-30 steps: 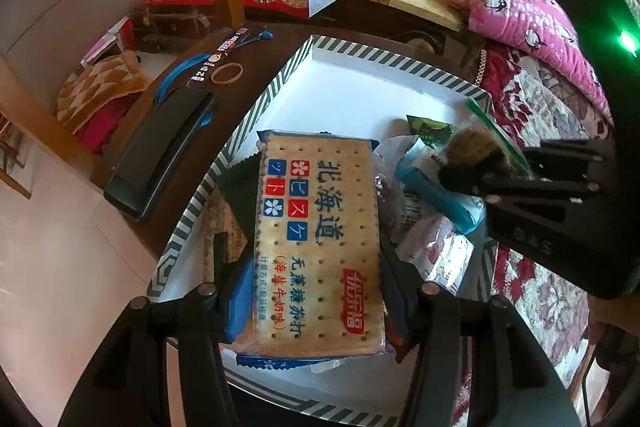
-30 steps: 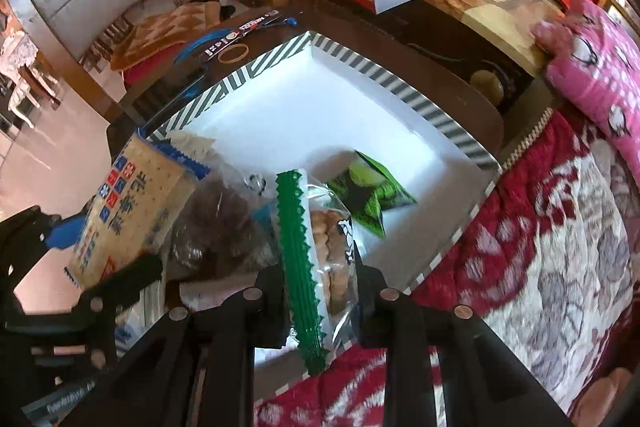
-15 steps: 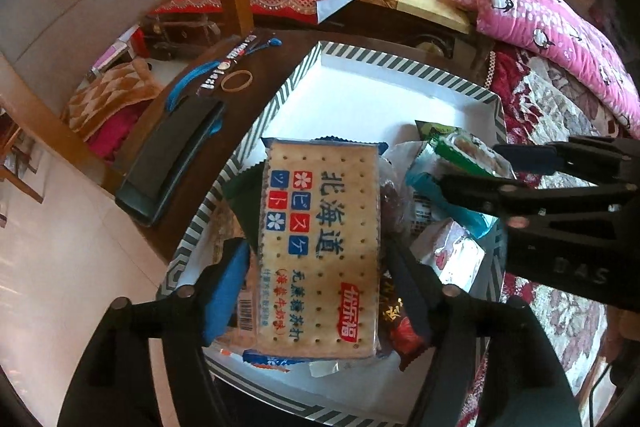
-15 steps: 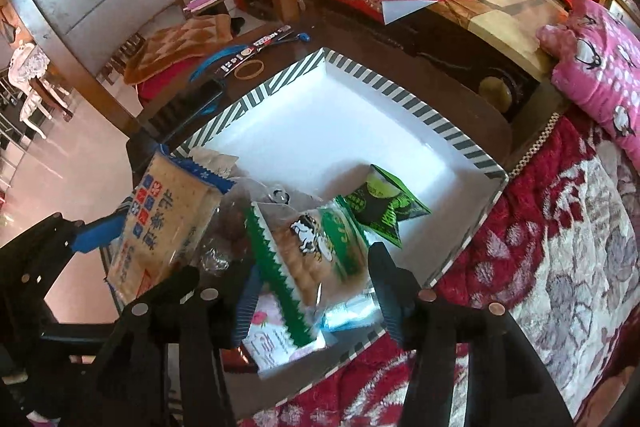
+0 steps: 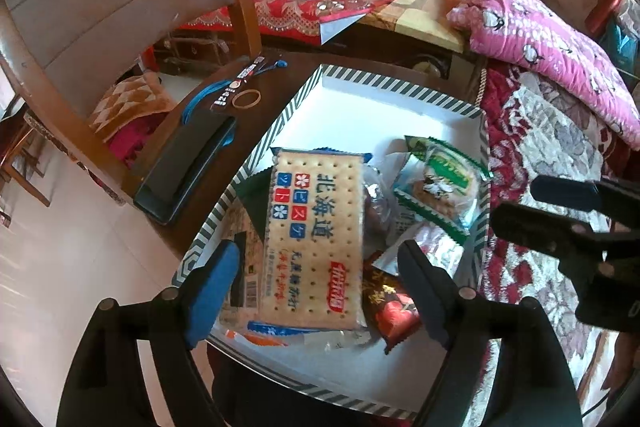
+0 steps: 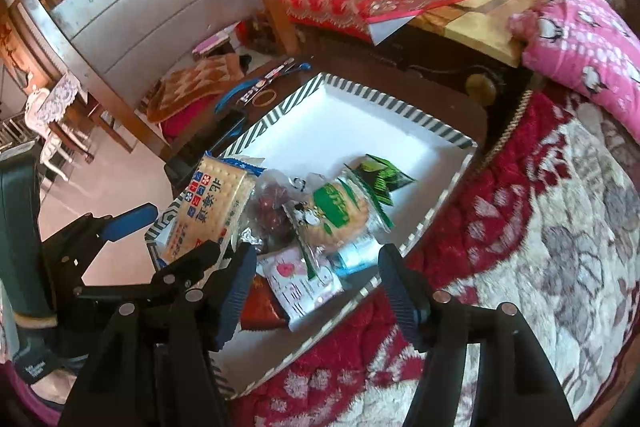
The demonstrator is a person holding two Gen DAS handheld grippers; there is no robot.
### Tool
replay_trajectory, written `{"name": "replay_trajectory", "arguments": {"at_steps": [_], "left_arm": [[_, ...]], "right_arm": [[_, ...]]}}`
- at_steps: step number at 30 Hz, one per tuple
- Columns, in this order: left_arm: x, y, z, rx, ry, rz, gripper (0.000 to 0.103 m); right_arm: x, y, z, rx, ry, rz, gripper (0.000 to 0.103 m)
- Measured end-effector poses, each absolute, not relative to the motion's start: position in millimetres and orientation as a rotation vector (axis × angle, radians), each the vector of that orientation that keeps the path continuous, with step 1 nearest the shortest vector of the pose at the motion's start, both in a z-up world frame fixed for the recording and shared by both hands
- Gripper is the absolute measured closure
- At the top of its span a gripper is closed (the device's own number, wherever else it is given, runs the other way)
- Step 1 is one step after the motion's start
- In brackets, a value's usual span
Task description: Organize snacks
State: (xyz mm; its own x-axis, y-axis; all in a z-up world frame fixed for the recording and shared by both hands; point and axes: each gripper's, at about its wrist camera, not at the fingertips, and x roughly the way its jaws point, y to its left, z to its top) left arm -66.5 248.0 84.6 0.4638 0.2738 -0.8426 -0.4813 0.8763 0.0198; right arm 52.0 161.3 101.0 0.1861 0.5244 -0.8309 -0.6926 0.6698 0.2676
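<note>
A white tray with a striped rim (image 5: 400, 87) (image 6: 400, 107) holds a pile of snacks at its near end. A beige cracker packet (image 5: 316, 239) (image 6: 212, 215) lies flat on the pile. My left gripper (image 5: 318, 283) hovers over it, its jaws opening on either side with the pads clear of the packet. A green-edged biscuit bag (image 5: 440, 183) (image 6: 340, 211) rests beside it. My right gripper (image 6: 318, 279) is above the pile, its jaws opening with nothing gripped. A pink and white packet (image 6: 300, 279) and a red packet (image 5: 392, 311) lie below.
A small green packet (image 6: 380, 179) lies farther in the tray. On the dark table left of the tray sit a black case (image 5: 188, 167), a rubber band (image 5: 247, 99) and a blue lanyard. A chair (image 5: 100, 7) stands behind; a red floral blanket (image 6: 520, 227) borders the right.
Both grippers opened and drew up and back. The left let go of the cracker packet, the right let go of the biscuit bag, which dropped flat onto the pile.
</note>
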Motion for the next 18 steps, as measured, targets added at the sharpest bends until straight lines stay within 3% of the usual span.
{"name": "replay_trajectory", "arguments": {"at_steps": [6,18], "left_arm": [[-70,235,93,-0.215,0.95,0.467,0.015],[-78,215,98,-0.182,0.94,0.44,0.014]], "right_arm": [[37,136,111,-0.149,1.011,0.817,0.027],[22,100,99,-0.119,1.036,0.785,0.025]]}}
